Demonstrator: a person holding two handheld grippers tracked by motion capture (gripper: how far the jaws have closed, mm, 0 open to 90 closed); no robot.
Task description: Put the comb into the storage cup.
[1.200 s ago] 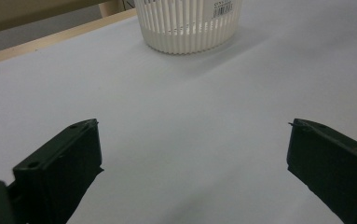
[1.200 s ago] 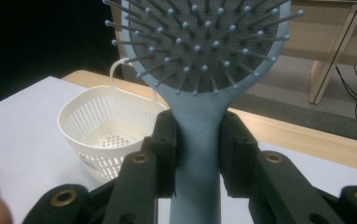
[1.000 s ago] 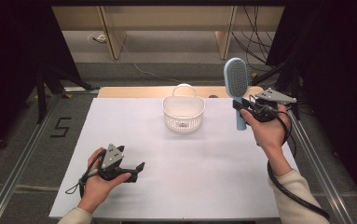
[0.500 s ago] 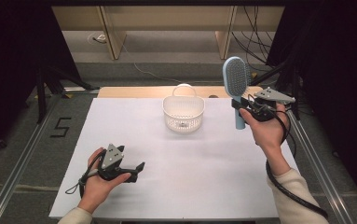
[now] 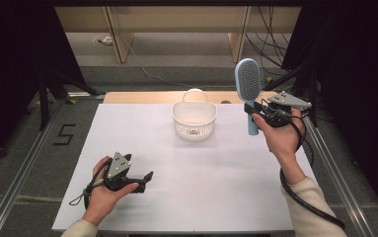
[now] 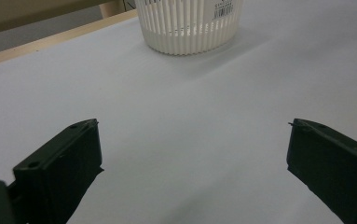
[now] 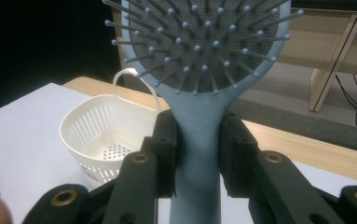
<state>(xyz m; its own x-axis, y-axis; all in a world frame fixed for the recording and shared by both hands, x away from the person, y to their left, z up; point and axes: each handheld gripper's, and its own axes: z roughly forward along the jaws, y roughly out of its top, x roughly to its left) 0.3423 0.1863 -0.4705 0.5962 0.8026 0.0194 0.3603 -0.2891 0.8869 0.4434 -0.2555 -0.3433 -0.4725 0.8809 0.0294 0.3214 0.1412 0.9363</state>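
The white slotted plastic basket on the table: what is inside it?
The white slotted plastic basket looks empty: its perforated bottom is bare. The near wall hides part of the floor. The blue hairbrush is outside, in the right gripper.

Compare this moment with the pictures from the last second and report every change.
Nothing has visibly changed. The right tongs stay clamped on the handle of the blue hairbrush, held upright to the right of the white basket. The left tongs stay open and empty, low over the white table.
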